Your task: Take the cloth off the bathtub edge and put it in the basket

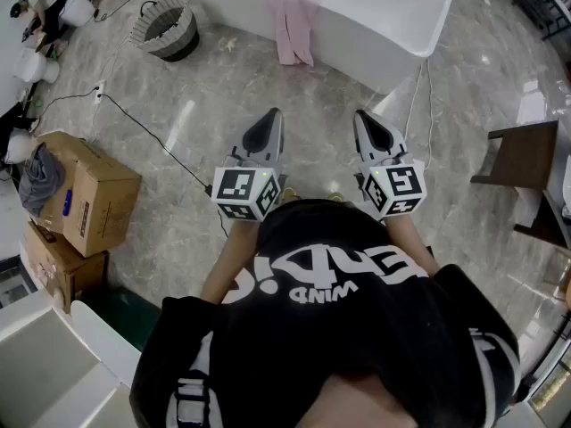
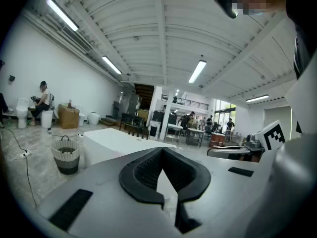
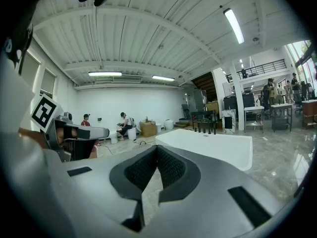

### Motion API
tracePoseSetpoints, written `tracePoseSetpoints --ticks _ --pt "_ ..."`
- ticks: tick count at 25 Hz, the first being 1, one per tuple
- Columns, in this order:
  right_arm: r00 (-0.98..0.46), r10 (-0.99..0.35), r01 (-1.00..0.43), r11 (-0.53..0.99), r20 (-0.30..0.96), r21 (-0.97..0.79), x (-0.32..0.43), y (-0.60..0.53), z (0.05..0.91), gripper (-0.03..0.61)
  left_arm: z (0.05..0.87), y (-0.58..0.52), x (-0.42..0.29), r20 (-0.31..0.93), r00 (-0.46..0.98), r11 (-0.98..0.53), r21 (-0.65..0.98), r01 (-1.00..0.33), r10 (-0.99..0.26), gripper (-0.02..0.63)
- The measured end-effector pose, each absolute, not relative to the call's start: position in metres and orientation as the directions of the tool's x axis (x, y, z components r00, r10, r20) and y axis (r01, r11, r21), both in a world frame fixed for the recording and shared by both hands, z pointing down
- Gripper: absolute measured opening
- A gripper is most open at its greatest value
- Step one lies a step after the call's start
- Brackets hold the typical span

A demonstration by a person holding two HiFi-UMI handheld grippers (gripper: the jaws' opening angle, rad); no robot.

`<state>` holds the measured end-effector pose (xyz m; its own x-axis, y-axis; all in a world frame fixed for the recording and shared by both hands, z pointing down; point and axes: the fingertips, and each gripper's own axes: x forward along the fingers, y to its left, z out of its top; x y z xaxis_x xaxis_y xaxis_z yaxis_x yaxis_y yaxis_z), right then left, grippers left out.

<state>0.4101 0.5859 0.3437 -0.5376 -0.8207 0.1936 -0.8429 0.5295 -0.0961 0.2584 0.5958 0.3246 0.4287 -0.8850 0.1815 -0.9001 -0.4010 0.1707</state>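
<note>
A pink cloth (image 1: pixel 293 27) hangs over the near edge of the white bathtub (image 1: pixel 375 16) at the top of the head view. A striped grey and white basket (image 1: pixel 167 30) stands on the floor to the tub's left; the left gripper view shows the basket (image 2: pixel 66 155) too, beside the bathtub (image 2: pixel 111 144). My left gripper (image 1: pixel 272 116) and right gripper (image 1: pixel 366 118) are held side by side over the marble floor, well short of the tub. Both are shut with nothing between the jaws. The right gripper view shows the bathtub (image 3: pixel 208 145) ahead.
Cardboard boxes (image 1: pixel 85 199) sit at the left, and a black cable (image 1: pixel 152 136) runs across the floor between them and me. A dark wooden chair (image 1: pixel 526 172) stands at the right. People sit by the far wall (image 3: pixel 124 125).
</note>
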Motion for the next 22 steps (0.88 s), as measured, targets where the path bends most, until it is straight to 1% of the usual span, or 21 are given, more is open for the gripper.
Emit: tracePoseSetpoints --ticks 7,11,17,22 --pt "-0.551 -0.817 -0.834 0.540 0.167 -0.113 0.394 0.581 0.341 0.014 0.327 0.587 0.245 0.194 0.430 -0.400 0.173 -0.900 -0.882 0.012" --pt "-0.549 -0.818 -0.836 0.537 0.172 -0.116 0.379 0.577 0.345 0.014 0.332 0.580 0.227 0.204 0.433 -0.406 0.163 -0.899 -0.878 0.012" --pt "-0.520 -0.836 -0.854 0.506 0.175 -0.116 0.362 0.570 0.354 0.014 0.340 0.569 0.203 0.205 0.461 -0.433 0.165 -0.886 -0.863 0.012" --pt "-0.496 -0.849 -0.868 0.482 0.180 -0.117 0.355 0.555 0.356 0.014 0.343 0.552 0.196 0.206 0.483 -0.453 0.176 -0.874 -0.851 0.012"
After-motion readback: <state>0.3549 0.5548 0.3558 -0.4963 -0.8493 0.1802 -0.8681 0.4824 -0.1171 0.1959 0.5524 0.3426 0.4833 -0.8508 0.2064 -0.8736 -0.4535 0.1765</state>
